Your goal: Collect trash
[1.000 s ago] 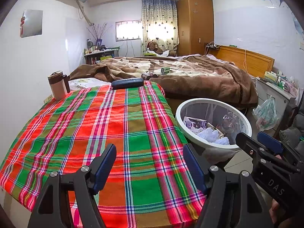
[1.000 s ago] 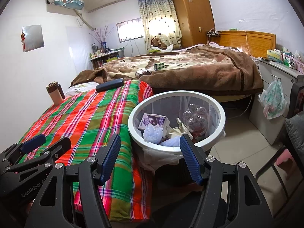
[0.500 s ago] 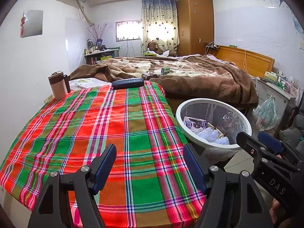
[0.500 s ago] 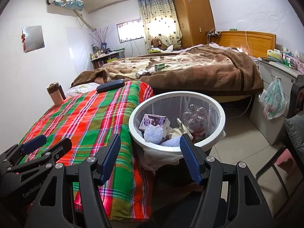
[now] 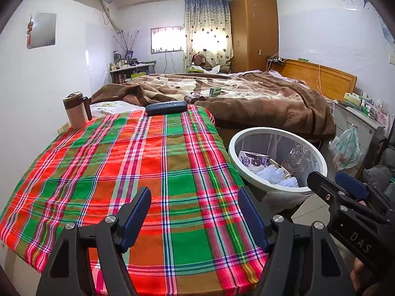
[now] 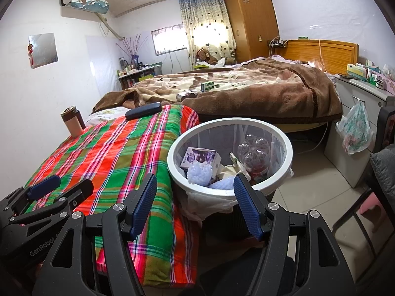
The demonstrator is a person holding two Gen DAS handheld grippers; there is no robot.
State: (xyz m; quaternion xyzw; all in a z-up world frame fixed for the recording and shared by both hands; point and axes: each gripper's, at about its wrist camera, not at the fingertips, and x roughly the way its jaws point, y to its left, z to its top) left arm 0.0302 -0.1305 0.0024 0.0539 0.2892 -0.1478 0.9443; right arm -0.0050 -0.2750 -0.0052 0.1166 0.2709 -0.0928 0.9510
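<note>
Grippers, left and right, fingers spread and empty, above plaid cloth beside filled bin.

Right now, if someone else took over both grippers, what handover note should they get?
Left gripper: open, empty, over the red-and-green plaid tablecloth.
Right gripper: open, empty, in front of the white round trash bin.
Done: the bin, beside the table, already holds a purple-printed carton, a clear plastic bottle and white crumpled tissue.
Left: no obvious trash on the cloth; only a brown-lidded tumbler and a dark blue case sit at its far edge. Small items on the brown blanket may need checking.
</note>
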